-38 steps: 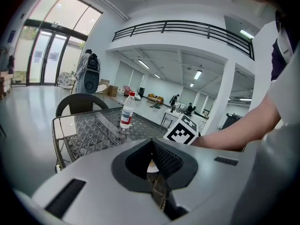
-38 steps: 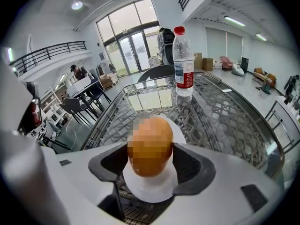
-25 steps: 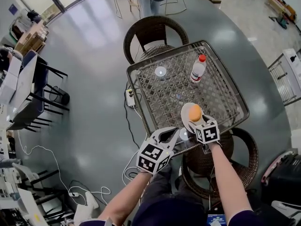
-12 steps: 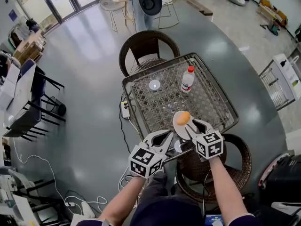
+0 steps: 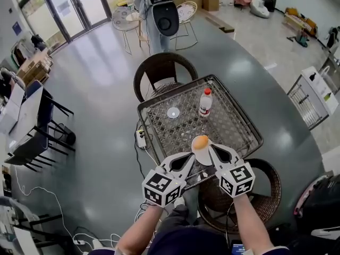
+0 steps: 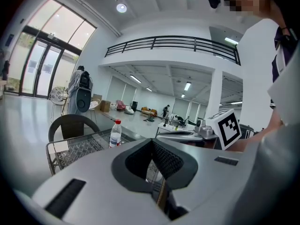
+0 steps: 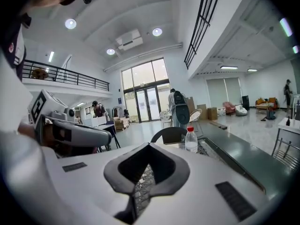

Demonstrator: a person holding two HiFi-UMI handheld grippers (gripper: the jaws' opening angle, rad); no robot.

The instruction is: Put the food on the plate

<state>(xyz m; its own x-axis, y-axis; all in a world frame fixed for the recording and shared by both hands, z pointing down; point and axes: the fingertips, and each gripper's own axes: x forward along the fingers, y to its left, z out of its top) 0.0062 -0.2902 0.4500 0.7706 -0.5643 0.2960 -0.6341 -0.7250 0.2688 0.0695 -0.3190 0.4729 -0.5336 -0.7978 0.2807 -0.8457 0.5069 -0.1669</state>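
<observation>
An orange round piece of food (image 5: 200, 142) lies on a white plate (image 5: 202, 154) at the near edge of the metal mesh table (image 5: 234, 122). My right gripper (image 5: 211, 147) is just right of the plate, off the table's near edge, its jaws shut with nothing in them. My left gripper (image 5: 192, 156) hangs to the plate's near left, also shut and empty. In the left gripper view my left gripper (image 6: 151, 140) has its tips together. The right gripper view shows my right gripper (image 7: 148, 145) with its tips meeting too. The plate is hidden in both gripper views.
A water bottle with a red cap (image 5: 205, 102) (image 6: 115, 134) (image 7: 191, 140) and a small white round lid (image 5: 173, 112) stand farther back on the table. Wicker chairs (image 5: 162, 68) (image 5: 263, 193) sit at the far and near sides. A power strip (image 5: 141, 138) lies on the floor at left.
My right gripper has shut and drawn back from the plate. The food stays on the plate. The head view has pulled up and back, and both grippers sit lower in it.
</observation>
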